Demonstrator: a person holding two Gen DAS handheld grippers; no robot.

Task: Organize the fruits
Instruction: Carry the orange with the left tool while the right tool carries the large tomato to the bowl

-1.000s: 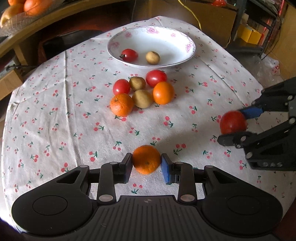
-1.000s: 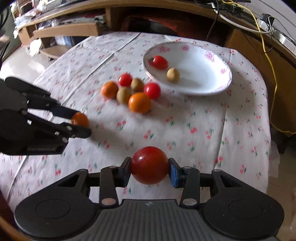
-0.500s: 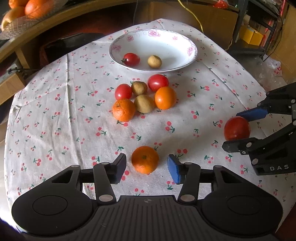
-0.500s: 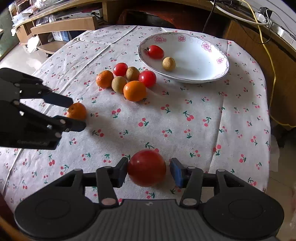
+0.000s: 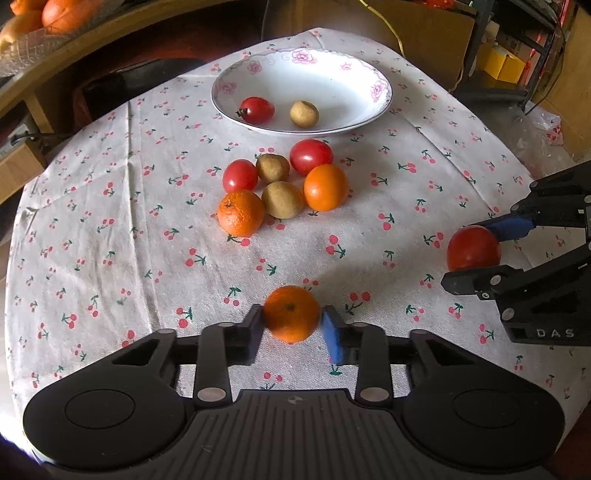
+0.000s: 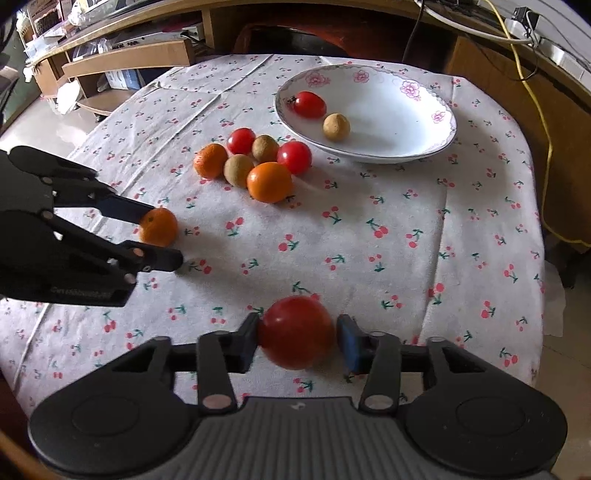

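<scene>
A small orange (image 5: 291, 314) sits between the pads of my left gripper (image 5: 291, 326), whose jaws are closing and press on both its sides, low over the cherry-print cloth. A large red tomato (image 6: 296, 332) is held the same way in my right gripper (image 6: 297, 338), its jaws closing too. Each gripper shows in the other's view: the right gripper (image 5: 476, 254) on the tomato (image 5: 473, 248), the left gripper (image 6: 162, 232) on the orange (image 6: 159, 232). The white flowered plate (image 5: 373, 107) at the far side holds a tomato (image 5: 256, 109) and a small brown fruit (image 5: 304, 113).
In front of the plate lies a cluster of fruit: two tomatoes (image 5: 311, 156), two oranges (image 5: 325, 186) and two brown fruits (image 5: 282, 199). A glass bowl of oranges (image 5: 33, 22) stands on a shelf beyond the table. A yellow cable (image 6: 532, 92) hangs past the right edge.
Half a second ago both grippers stood open around their fruit resting on the cloth. Both have closed again onto the orange and the tomato.
</scene>
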